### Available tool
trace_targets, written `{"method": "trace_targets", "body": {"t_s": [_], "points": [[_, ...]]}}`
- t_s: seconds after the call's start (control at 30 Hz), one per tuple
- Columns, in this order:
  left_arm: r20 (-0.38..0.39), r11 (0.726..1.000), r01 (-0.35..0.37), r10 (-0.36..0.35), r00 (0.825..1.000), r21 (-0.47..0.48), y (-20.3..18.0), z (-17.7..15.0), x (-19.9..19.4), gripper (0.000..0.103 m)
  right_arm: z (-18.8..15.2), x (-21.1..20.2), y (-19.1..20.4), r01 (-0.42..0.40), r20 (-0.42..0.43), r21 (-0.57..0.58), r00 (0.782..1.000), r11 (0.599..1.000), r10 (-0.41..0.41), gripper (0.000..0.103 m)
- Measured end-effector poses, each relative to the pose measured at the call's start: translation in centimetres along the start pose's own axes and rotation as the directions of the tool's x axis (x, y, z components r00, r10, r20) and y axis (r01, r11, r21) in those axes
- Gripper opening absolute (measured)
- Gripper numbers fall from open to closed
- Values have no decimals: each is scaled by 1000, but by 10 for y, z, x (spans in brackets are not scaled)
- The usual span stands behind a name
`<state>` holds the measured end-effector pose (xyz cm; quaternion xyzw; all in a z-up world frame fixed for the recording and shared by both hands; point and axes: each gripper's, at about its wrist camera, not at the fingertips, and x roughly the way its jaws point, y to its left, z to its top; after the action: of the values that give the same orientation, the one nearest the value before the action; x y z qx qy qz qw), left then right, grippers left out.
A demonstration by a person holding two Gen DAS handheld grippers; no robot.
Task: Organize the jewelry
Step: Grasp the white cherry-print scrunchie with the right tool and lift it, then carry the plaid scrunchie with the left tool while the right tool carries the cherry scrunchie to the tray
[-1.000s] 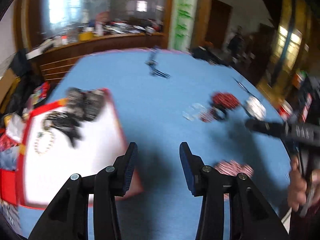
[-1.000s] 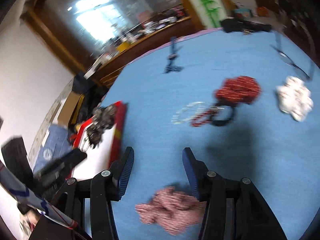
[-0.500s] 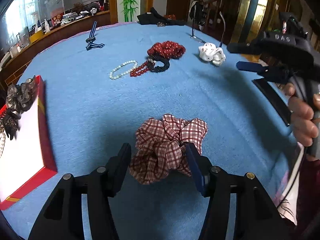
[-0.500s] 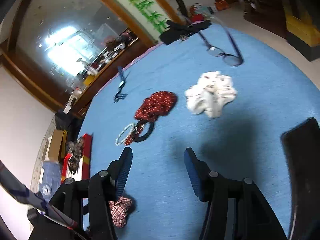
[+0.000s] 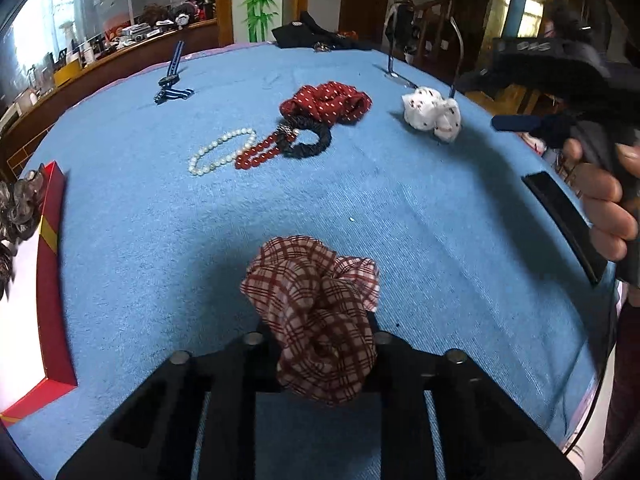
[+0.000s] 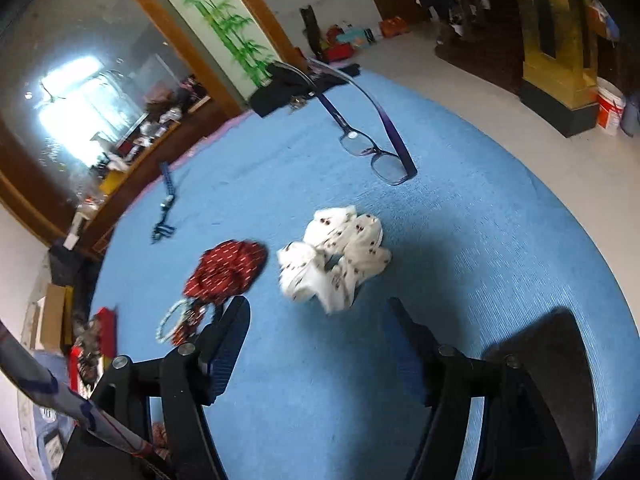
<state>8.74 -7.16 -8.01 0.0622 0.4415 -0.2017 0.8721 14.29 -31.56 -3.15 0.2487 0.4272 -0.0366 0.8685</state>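
My left gripper [image 5: 320,340] is shut on a red plaid scrunchie [image 5: 316,312] on the blue cloth. Farther off lie a pearl bracelet [image 5: 222,152], a red bead bracelet [image 5: 260,152], a black hair tie [image 5: 308,142], a red dotted scrunchie [image 5: 326,102] and a white dotted scrunchie [image 5: 432,118]. My right gripper [image 6: 316,340] is open, just short of the white scrunchie [image 6: 336,256]; it also shows at the right of the left wrist view [image 5: 516,123]. The red-rimmed white tray [image 5: 52,240] is at the left.
Purple glasses [image 6: 376,156] lie beyond the white scrunchie. A blue striped watch strap [image 5: 172,80] lies at the far left. Dark hair pieces [image 5: 16,208] sit in the tray. A black flat piece [image 5: 564,224] lies near the right edge. Black cloth [image 5: 316,34] lies at the far rim.
My left gripper moved forward and shut on the plaid scrunchie. My right gripper moved toward the white scrunchie, staying open.
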Motion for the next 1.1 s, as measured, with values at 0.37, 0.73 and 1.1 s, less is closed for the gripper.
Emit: {"method": "trace_targets", "body": {"t_s": [0.37, 0.73, 1.1], "points": [[94, 981, -68, 86, 992, -183, 67, 10, -13, 14, 10, 64, 14, 108, -37, -9, 993, 994, -108, 65], [163, 963, -116, 158, 974, -242, 81, 16, -13, 14, -24, 1, 51, 46, 230, -179, 973, 983, -4, 16], [183, 952, -139, 193, 964, -271, 85, 15, -15, 14, -95, -5, 128, -158, 103, -549, 962, 821, 253, 16]]}}
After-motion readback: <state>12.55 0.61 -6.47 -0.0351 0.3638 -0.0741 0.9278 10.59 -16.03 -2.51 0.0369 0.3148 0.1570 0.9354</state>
